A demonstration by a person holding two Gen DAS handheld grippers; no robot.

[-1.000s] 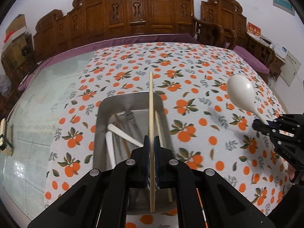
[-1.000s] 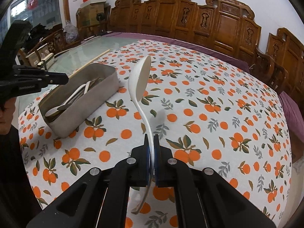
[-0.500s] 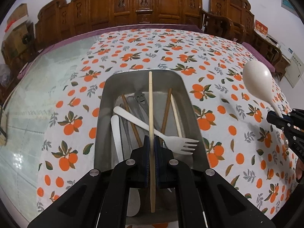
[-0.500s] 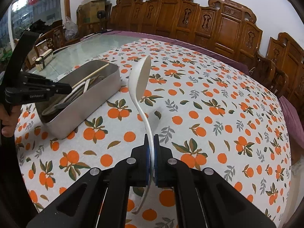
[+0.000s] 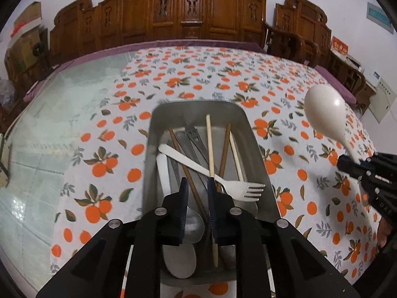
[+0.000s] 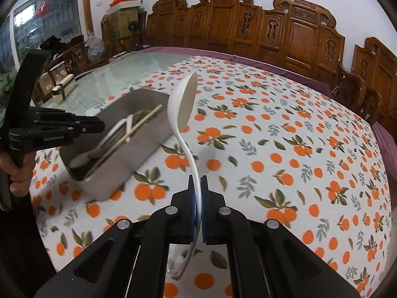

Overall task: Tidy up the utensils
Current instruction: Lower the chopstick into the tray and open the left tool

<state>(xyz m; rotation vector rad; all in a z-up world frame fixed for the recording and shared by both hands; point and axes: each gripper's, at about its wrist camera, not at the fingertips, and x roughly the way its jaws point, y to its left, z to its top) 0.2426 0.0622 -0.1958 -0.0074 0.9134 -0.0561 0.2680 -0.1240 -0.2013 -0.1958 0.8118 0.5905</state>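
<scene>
Metal tray (image 5: pixel 258 149) sits on the orange-print cloth (image 5: pixel 285 94) covering the worktop. In the left wrist view it fills the centre, long axis running 12 to 6 o'clock.

Contents, as we read them: a white fork (image 5: pixel 218 176) lying diagonally, tines toward 4 o'clock; two brown chopsticks (image 5: pixel 224 154) crossing under it; one pale chopstick (image 5: pixel 235 156) along the 3 o'clock wall; a second pale chopstick (image 5: pixel 211 154) running 12 to 6 o'clock over the heap. Steel flatware (image 5: pixel 196 139) lies beneath, and spoon bowls (image 5: pixel 178 255) crowd the 6 o'clock end. We cannot count the steel pieces.

Left hand-held gripper (image 5: pixel 197 186) hangs over the tray's near end, fingers parted by a moderate gap. The pale chopstick passes just beside the right finger (image 5: pixel 211 191); we cannot tell if it touches. Nothing is clamped.

Right hand-held gripper (image 6: pixel 197 186) is closed tight on the curved handle of a white ladle (image 6: pixel 182 109). Ladle bowl is up, toward 12 o'clock from the pads, held in the air above the cloth. From the right wrist view the tray (image 6: pixel 119 173) lies at 10 o'clock of the ladle, close by, with the left hand-held gripper (image 6: pixel 99 124) over it.

Carved wooden chairs (image 6: pixel 297 32) line the worktop's far edge.
</scene>
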